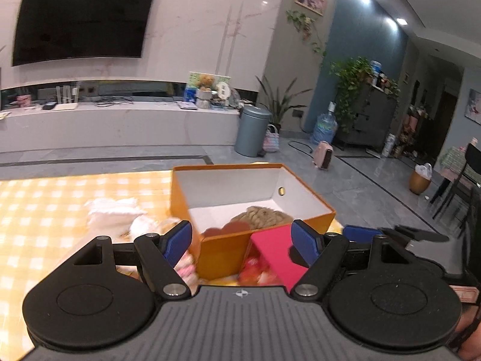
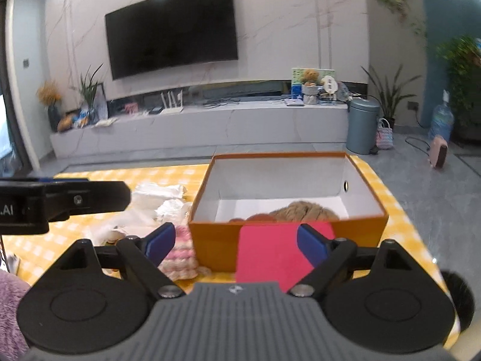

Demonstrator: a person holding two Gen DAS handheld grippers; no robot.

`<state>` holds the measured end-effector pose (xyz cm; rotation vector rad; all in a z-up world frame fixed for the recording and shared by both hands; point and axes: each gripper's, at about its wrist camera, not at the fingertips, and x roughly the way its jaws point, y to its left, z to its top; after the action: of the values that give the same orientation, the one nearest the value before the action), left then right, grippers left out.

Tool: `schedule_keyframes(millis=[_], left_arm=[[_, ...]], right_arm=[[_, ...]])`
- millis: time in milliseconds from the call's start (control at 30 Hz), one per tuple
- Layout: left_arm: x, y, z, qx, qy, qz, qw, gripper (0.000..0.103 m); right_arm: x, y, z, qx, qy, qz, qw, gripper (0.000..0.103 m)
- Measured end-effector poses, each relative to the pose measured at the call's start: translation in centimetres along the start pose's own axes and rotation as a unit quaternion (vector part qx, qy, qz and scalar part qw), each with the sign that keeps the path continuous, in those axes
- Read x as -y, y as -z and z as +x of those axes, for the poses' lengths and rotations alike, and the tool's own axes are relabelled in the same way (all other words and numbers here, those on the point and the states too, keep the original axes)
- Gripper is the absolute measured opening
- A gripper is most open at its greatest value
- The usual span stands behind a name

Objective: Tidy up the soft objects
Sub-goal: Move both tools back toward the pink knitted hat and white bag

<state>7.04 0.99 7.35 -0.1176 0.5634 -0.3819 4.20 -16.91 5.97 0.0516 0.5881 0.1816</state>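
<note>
An open orange box [image 1: 312, 200] [image 2: 207, 240] stands on a yellow checked cloth [image 1: 45, 198] [image 2: 390, 192]. A tan plush toy [image 1: 261, 215] [image 2: 303, 210] lies inside it. A pink-red cloth [image 1: 278, 254] [image 2: 266, 254] hangs by the box's near wall. White soft items [image 1: 115, 213] [image 2: 156, 200] and a pink-white knitted piece [image 2: 179, 255] [image 1: 188, 267] lie left of the box. My left gripper [image 1: 242, 240] is open and empty before the box. My right gripper [image 2: 236, 242] is open, with the pink-red cloth between its fingers.
A TV [image 1: 81, 18] hangs above a long white console [image 1: 120, 123]. A grey bin [image 1: 252, 131] [image 2: 362, 126], plants, a water jug [image 1: 324, 128] and a pink heater [image 1: 323, 155] stand on the grey floor. A purple fluffy thing [image 2: 10, 307] shows at the lower left.
</note>
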Motion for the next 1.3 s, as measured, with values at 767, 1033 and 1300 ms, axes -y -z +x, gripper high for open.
schedule_keyframes(millis=[767, 1033, 1300], left_arm=[[-7.7, 9.8, -2.4, -0.069, -0.036, -0.058, 0.9953, 0.088], [-10.1, 9.7, -1.6, -0.084, -0.069, -0.070, 0.9916, 0.087], [-12.6, 7.2, 0.4, -0.095, -0.108, -0.043, 0.9887, 0.082]], right_arm=[[-5.9, 8.2, 1.3, -0.041, -0.039, -0.026, 0.998, 0.092], [-7.3, 7.8, 4.3, -0.052, -0.052, -0.043, 0.996, 0.092], [-8.3, 6.0, 8.8, -0.065, -0.052, -0.061, 0.995, 0.092]])
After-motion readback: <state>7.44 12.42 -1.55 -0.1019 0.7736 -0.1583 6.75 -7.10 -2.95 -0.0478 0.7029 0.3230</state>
